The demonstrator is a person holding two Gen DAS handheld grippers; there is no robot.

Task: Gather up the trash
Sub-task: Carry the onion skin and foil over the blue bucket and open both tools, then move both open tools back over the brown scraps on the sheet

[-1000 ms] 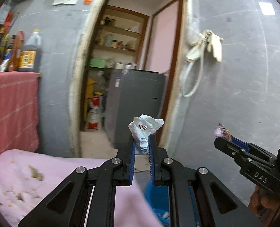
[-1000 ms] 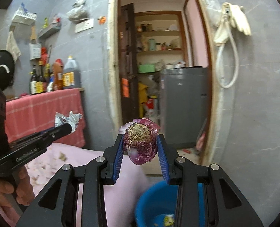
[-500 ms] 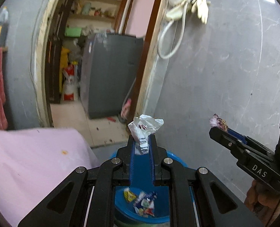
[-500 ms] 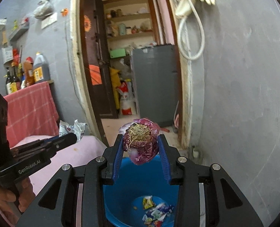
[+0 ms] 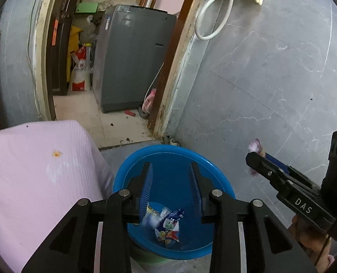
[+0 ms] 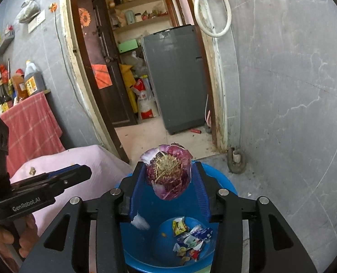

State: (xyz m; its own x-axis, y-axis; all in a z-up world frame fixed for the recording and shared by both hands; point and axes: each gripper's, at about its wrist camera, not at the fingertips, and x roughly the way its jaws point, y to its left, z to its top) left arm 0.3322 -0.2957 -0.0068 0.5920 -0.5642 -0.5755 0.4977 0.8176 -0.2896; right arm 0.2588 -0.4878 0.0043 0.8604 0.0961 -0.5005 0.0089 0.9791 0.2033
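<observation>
The left gripper (image 5: 171, 186) is hovering over the blue basin (image 5: 132, 173) with its fingers (image 5: 147, 182) spread apart and nothing between them. Directly below, crumpled wrappers (image 5: 166, 224) are lying on the basin's bottom; one pale piece near the left finger is blurred. The right gripper (image 6: 170, 182) is poised above the same basin (image 6: 227, 186), its fingers (image 6: 137, 186) bracketing a purple onion scrap (image 6: 168, 175) with its dry root tuft facing the camera; whether the pads are pressing on it cannot be told. A small white fragment (image 6: 140, 223) is showing blurred just under that gripper's left finger, above the wrappers (image 6: 191, 238) in the basin. To the left, a pink cloth-covered surface (image 5: 36, 170) is standing right beside the basin, carrying a small orange stain (image 5: 56, 153). Beyond the basin, a doorway is opening onto a tiled floor (image 5: 82, 109), where a grey washing machine (image 5: 132, 56) is standing next to a red-and-white sack (image 5: 81, 70). A white hose (image 5: 214, 16) is hanging on the grey wall to the right.
</observation>
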